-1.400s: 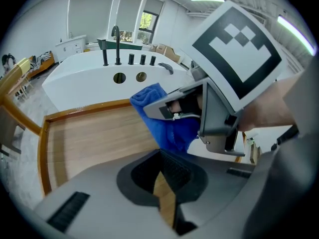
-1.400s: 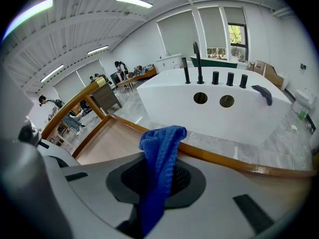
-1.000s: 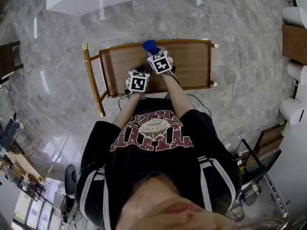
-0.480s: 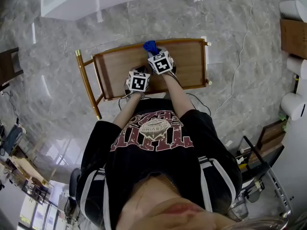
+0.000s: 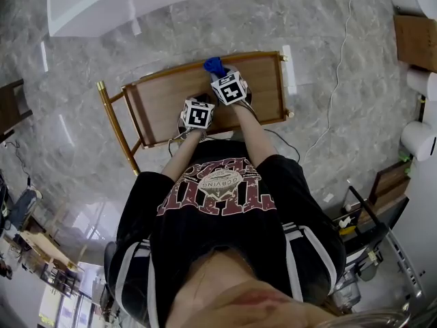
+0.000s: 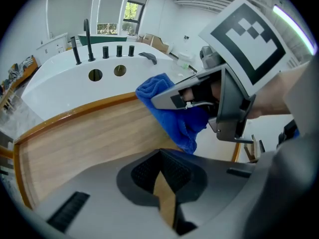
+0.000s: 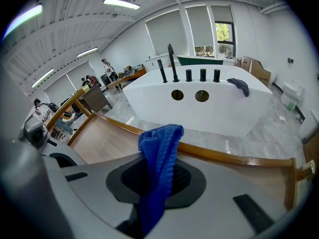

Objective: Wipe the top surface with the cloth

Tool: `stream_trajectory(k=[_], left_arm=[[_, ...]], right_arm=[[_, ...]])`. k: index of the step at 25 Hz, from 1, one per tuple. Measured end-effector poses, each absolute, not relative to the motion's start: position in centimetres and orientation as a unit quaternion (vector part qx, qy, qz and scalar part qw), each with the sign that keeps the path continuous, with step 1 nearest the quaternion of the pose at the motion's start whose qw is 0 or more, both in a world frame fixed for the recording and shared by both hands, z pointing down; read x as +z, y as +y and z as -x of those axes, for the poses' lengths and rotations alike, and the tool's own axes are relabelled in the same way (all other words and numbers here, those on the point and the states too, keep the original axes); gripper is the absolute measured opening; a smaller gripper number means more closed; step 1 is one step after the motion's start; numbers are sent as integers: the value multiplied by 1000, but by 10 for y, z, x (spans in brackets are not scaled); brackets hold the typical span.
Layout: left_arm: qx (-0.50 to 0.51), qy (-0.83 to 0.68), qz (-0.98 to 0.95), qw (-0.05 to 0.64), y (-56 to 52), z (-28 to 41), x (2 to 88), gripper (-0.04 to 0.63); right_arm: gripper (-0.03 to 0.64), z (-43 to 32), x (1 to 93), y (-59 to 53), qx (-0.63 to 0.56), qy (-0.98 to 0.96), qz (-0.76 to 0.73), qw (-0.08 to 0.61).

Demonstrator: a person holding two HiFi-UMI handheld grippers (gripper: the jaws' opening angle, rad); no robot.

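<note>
The wooden top (image 5: 160, 101) of a gold-framed cart lies below me in the head view. A blue cloth (image 5: 214, 65) hangs bunched near its far rim, and my right gripper (image 5: 219, 74) is shut on it. In the right gripper view the cloth (image 7: 160, 151) rises from between the jaws, above the wooden top (image 7: 97, 139). My left gripper (image 5: 194, 101) hovers beside it over the near half of the top, jaws shut with nothing in them. The left gripper view shows the right gripper's finger (image 6: 169, 98) against the cloth (image 6: 185, 126).
A white bathtub (image 5: 130, 2) with black taps (image 7: 172, 63) stands just beyond the cart. The cart's gold handle (image 5: 115, 127) sticks out at the left. A white cable (image 5: 333, 80) trails on the marble floor, and shelving with rolls (image 5: 415, 39) lines the right.
The cart has slid left and turned slightly in the head view as the camera shifted. Both grippers and the cloth hold nearly the same places over the top.
</note>
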State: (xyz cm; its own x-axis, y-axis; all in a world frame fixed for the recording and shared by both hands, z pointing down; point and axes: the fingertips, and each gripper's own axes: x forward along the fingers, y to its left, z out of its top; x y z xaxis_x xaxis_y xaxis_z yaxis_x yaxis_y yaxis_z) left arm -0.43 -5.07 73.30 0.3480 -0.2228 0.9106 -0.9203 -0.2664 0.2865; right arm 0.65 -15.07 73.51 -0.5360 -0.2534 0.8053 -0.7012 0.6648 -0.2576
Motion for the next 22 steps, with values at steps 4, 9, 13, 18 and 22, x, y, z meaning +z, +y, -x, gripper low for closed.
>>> stream_trajectory(k=[4, 9, 13, 18, 22], left_arm=[[400, -403, -696, 440, -58, -14, 737, 49], [417, -388, -693, 443, -55, -26, 745, 49], [422, -386, -690, 442, -54, -29, 746, 49], [432, -399, -682, 434, -59, -32, 745, 49], [440, -406, -675, 431, -61, -29, 745, 49]], right_arm=[[64, -21, 739, -156, 290, -825, -294, 385], [64, -37, 739, -158, 295, -820, -297, 390], [64, -56, 738, -163, 294, -818, -306, 388], [64, -74, 736, -168, 296, -814, -311, 392], [64, -85, 737, -172, 302, -807, -320, 393]])
